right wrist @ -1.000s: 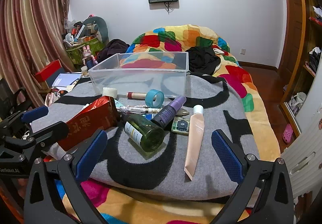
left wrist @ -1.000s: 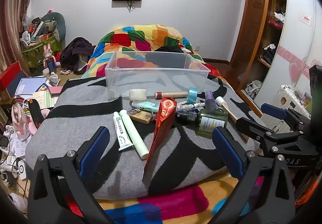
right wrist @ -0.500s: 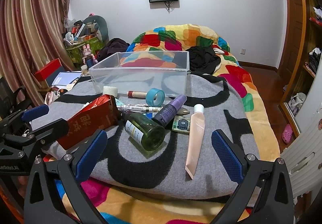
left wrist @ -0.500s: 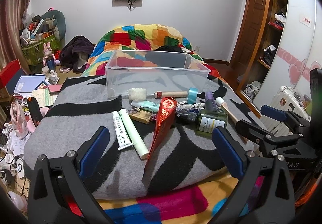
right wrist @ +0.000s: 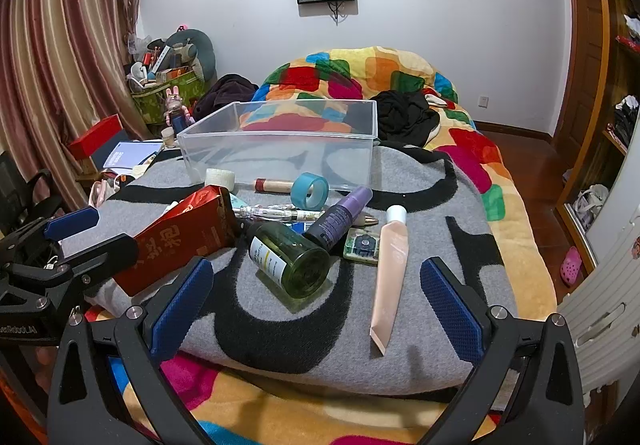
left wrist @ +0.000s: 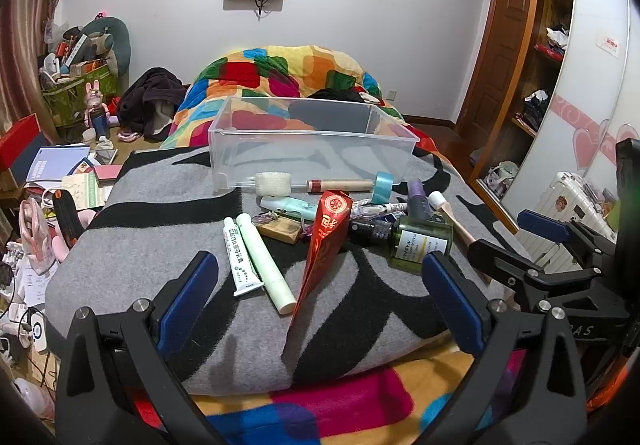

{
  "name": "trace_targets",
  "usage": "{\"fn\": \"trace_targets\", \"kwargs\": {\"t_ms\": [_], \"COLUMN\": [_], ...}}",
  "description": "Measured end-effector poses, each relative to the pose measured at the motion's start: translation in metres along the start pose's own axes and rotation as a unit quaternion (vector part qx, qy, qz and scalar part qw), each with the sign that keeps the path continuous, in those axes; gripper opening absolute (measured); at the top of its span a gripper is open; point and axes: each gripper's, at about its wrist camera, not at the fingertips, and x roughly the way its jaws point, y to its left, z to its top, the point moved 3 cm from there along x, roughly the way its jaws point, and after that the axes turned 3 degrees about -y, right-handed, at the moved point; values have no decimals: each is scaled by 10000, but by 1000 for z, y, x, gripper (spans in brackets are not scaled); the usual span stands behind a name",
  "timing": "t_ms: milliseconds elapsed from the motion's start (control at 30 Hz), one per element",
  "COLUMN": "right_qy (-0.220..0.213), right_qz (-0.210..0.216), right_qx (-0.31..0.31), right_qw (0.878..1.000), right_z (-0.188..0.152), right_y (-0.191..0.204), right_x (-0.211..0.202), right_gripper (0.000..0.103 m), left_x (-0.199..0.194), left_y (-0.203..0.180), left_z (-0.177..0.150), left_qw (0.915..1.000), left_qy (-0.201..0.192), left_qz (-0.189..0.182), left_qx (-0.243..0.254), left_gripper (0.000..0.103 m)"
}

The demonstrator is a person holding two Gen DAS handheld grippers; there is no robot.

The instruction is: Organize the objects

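A clear plastic bin (left wrist: 312, 143) (right wrist: 280, 149) stands empty on a grey and black blanket (left wrist: 152, 241) (right wrist: 436, 269). In front of it lie a red carton (left wrist: 326, 241) (right wrist: 188, 237), two white tubes (left wrist: 252, 253), a green glass bottle (left wrist: 420, 241) (right wrist: 290, 259), a purple bottle (right wrist: 340, 213), a peach tube (right wrist: 390, 273), a blue tape roll (right wrist: 310, 191) and a gauze roll (left wrist: 274, 183). My left gripper (left wrist: 320, 297) hangs open near the blanket's front edge, empty. My right gripper (right wrist: 316, 305) is open too, just short of the green bottle.
A colourful quilt (left wrist: 280, 73) covers the bed behind the bin, with dark clothes (right wrist: 406, 113) on it. Books and clutter (left wrist: 60, 173) crowd the floor on the left. Wardrobe shelves (left wrist: 548, 57) and a white suitcase (left wrist: 576, 205) stand on the right.
Both grippers have stayed open and empty; the views have shifted only slightly. The objects on the blanket have not moved.
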Motion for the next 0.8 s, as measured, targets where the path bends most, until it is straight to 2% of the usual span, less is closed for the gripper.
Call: {"fn": "trace_targets", "kwargs": {"t_ms": [800], "right_qy": [201], "right_qz": [23], "right_qx": [-38], "right_qw": [9998], "right_z": [2], "right_y": [-4], "right_x": [9], "right_gripper": [103], "left_x": [9], "left_y": [4], "left_z": [10], "left_qw": [9999], "left_qy": [51], "left_qz": [-116], "left_qx": [-52], "left_gripper": [102]}}
